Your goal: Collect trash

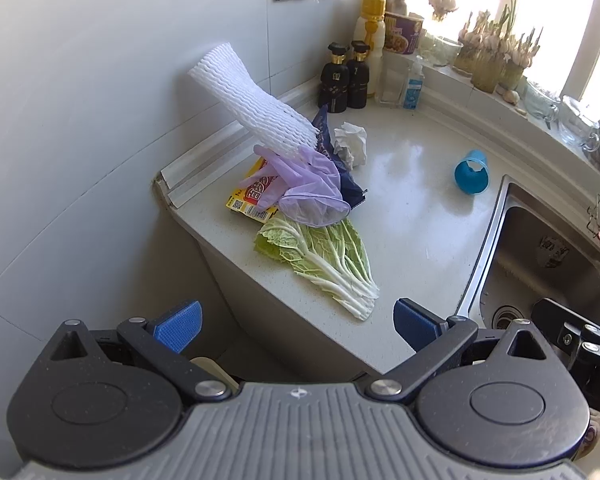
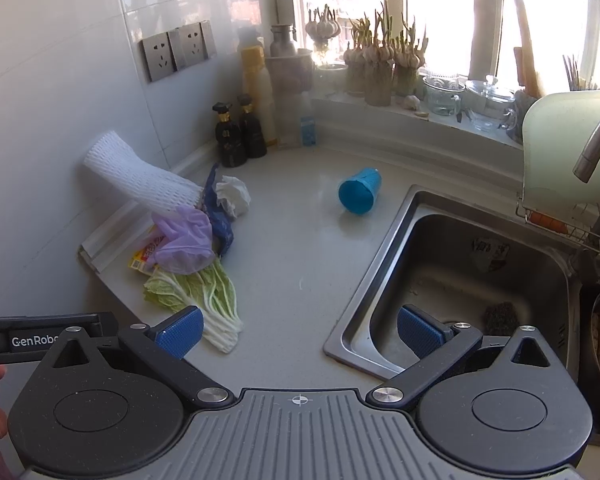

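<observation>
Progress: collection appears not yet begun. Both tongs are empty, with their blue pads spread wide, and every piece of trash in view lies on the tabletop (image 2: 300,248).

Left tongs (image 1: 296,326): held short of the tabletop's near edge, nothing between the pads. Right tongs (image 2: 300,330): held over the near edge, beside the sink's corner, also gripping nothing.

Trash, largest first:
- White foam net sleeve (image 1: 252,100), ahead and left of the left tongs, propped at a slant with its upper end against the wall and its lower end on the pile.
- Cabbage leaf (image 1: 324,264), the item nearest the left tongs, flat, stalk end toward them.
- Purple glove (image 1: 304,184), just beyond the leaf, overlapping it and the wrappers.
- Dark blue wrapper (image 1: 340,164), partly under the glove.
- Yellow snack packet (image 1: 252,200), under the glove, left side.
- Blue cup (image 2: 358,194), tipped on its side, well apart from the pile, ahead of the right tongs.
- Crumpled tissue (image 1: 352,144), at the pile's far side.

No bin or bag is in view; the destination cannot be determined.

Surface and room: pale speckled tabletop, glossy, dry as far as can be seen. Steel sink (image 2: 380,280) ahead and right of the right tongs; something lies in its basin, unclear whether it is trash. Tiled wall with sockets (image 2: 176,50) to the left; dark bottles (image 2: 240,132) at the far corner; sprouting garlic (image 2: 380,52) on the sunlit windowsill.
</observation>
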Available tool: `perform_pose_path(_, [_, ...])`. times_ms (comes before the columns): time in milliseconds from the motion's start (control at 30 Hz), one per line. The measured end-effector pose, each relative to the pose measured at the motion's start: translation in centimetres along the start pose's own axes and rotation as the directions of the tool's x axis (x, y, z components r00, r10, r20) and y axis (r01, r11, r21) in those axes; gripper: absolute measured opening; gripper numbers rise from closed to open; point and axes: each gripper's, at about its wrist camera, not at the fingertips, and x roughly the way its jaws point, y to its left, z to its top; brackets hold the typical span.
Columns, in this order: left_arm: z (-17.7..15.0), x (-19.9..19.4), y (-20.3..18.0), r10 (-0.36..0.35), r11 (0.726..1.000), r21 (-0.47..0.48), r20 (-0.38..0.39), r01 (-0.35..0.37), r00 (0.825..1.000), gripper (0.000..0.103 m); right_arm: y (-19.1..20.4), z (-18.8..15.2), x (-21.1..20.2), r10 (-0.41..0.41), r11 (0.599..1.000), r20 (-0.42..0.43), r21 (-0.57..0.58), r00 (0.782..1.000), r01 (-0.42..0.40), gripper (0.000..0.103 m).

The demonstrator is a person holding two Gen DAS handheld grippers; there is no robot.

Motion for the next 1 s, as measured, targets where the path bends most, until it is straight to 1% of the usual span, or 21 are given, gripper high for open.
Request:
perform_pose_path(300, [0.6,0.5,0.4,0.001,1.000,-0.014,0.011,-0.001,1.000,0.102,0.0,0.6,0.5,0.016,1.000,0.008,0.005,1.000,-0.016,0.103])
perform_pose_path(700, [2.0,1.5,0.3,0.007,1.000,0.002,0.025,-0.007,1.000,0.102,0.0,2.1,1.8,0.042,0.999,0.019,-0.001,0.999,-0.042,0.103])
perform_pose_path(867, [2.6,2.2,0.3,-0.006,1.000,0.008,0.027,0.006,1.000,0.102,-0.3,2.8,2.8,0.077,0.997,0.038,0.003,0.996,-0.077,0.103])
perform_pose_path(1000, [3.5,3.1,0.5,-0.036,0.999,0.013,0.019,0.035,0.999,0.102,-0.6,3.5,4.1,0.131,0.991,0.056,0.013,0.990,-0.132,0.103])
